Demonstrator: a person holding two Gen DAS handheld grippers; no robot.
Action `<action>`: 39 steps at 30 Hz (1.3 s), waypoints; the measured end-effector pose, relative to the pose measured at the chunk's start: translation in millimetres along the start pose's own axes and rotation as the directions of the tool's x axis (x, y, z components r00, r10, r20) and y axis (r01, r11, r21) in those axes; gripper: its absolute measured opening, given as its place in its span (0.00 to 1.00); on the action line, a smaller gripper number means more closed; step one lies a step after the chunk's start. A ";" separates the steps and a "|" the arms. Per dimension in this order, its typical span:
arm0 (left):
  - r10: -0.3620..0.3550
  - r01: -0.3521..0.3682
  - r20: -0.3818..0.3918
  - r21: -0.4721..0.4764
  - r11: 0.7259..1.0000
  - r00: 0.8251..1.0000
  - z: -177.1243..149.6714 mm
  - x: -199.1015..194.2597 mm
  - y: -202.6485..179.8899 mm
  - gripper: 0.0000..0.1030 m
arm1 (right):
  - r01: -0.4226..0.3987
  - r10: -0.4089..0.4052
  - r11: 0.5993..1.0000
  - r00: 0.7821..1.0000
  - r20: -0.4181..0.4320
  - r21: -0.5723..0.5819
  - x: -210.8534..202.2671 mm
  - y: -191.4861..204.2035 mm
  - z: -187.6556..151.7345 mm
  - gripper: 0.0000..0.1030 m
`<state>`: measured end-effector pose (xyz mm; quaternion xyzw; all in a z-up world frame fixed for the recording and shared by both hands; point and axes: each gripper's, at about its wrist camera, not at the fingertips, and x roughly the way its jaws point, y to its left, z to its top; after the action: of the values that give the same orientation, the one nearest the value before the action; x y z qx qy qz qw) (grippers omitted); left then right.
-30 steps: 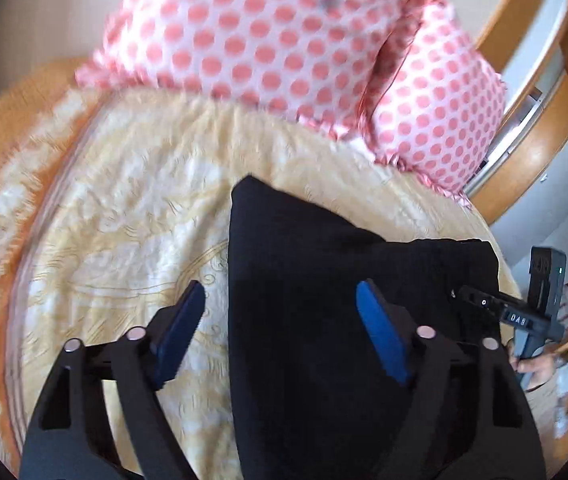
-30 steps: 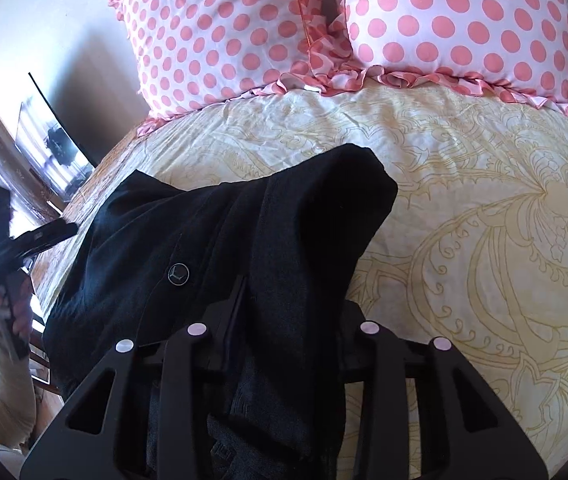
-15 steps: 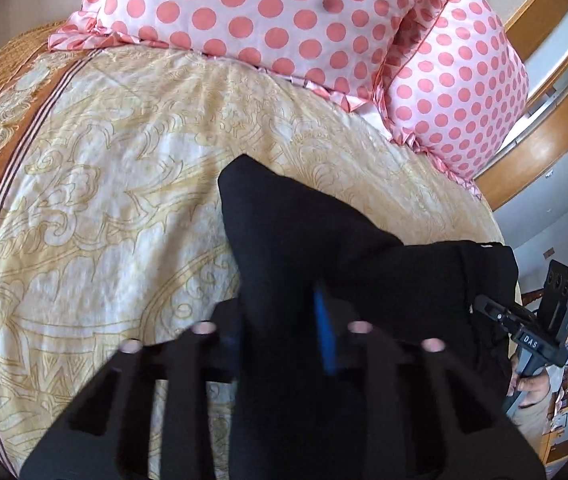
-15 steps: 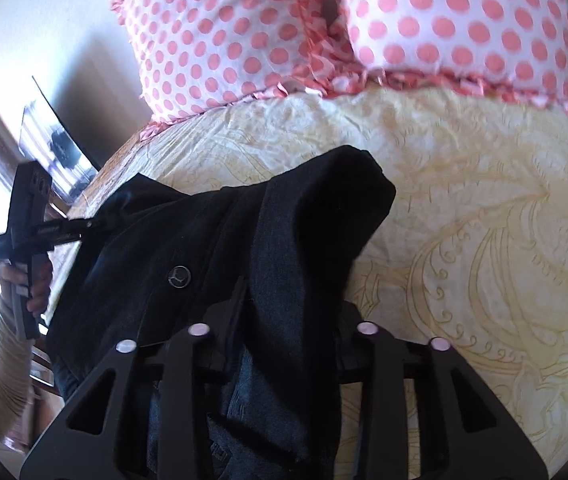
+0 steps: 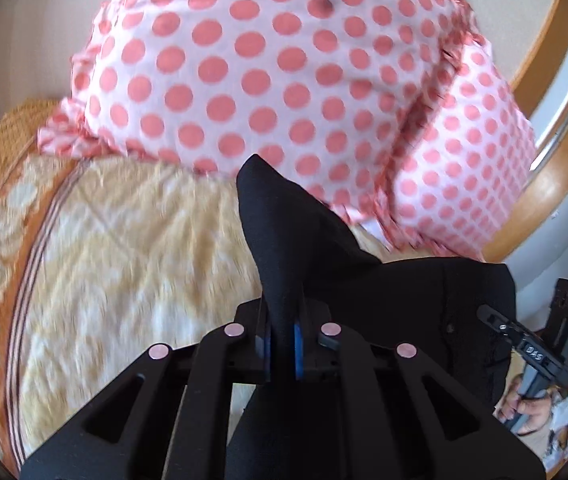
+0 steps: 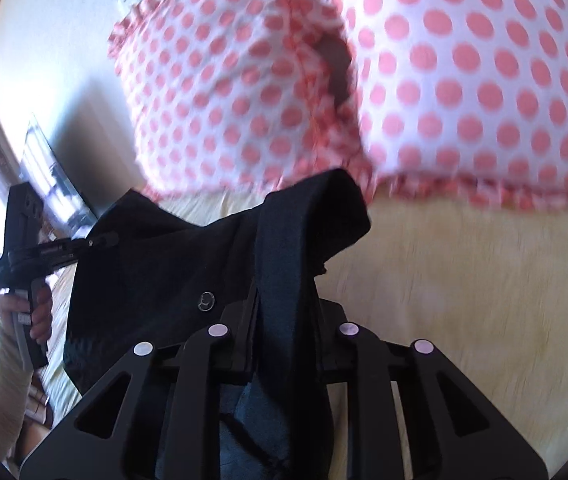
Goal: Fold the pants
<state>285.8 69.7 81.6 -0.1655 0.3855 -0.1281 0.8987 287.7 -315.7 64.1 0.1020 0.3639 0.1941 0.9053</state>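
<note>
The black pants (image 5: pixel 383 300) hang lifted above the yellow patterned bedspread (image 5: pixel 124 248). My left gripper (image 5: pixel 282 344) is shut on one edge of the pants, the cloth pinched between its blue pads. My right gripper (image 6: pixel 284 320) is shut on the other edge of the pants (image 6: pixel 164 264), near the waistband with a metal button (image 6: pixel 206 301). Each gripper also shows in the other's view, the right one (image 5: pixel 531 356) at the far right and the left one (image 6: pixel 44 248) at the far left, both at the pants' edge.
Two white pillows with pink dots (image 5: pixel 284 80) (image 6: pixel 463 80) stand close ahead at the bed's head. A wooden headboard (image 5: pixel 555 160) curves at the right. A dark screen (image 6: pixel 56 188) and a window lie at the left of the right wrist view.
My left gripper went from open over the pants to shut on them. Both grippers have lifted the pants and moved toward the pillows, which now loom larger.
</note>
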 end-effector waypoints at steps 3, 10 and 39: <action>0.060 -0.061 -0.057 -0.019 0.998 0.997 12.4 34.4 11.5 0.07 | 0.077 -0.075 0.997 0.994 -0.082 0.022 35.8 -10.1 5.2 0.19; 0.184 -0.181 -0.083 0.042 0.983 0.979 -1.6 61.3 13.7 0.27 | 0.242 -0.243 0.970 0.959 -0.147 -0.023 56.1 -1.5 -5.7 0.34; 0.205 -0.201 0.017 0.290 0.936 0.979 -162.3 -56.4 -63.1 0.98 | 0.299 -0.300 0.954 0.951 -0.074 -0.022 -44.8 89.6 -140.8 0.99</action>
<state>122.2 0.1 38.2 0.0095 0.3835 -0.0907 0.9190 135.0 -247.6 20.5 0.0336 0.4085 0.0601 0.9102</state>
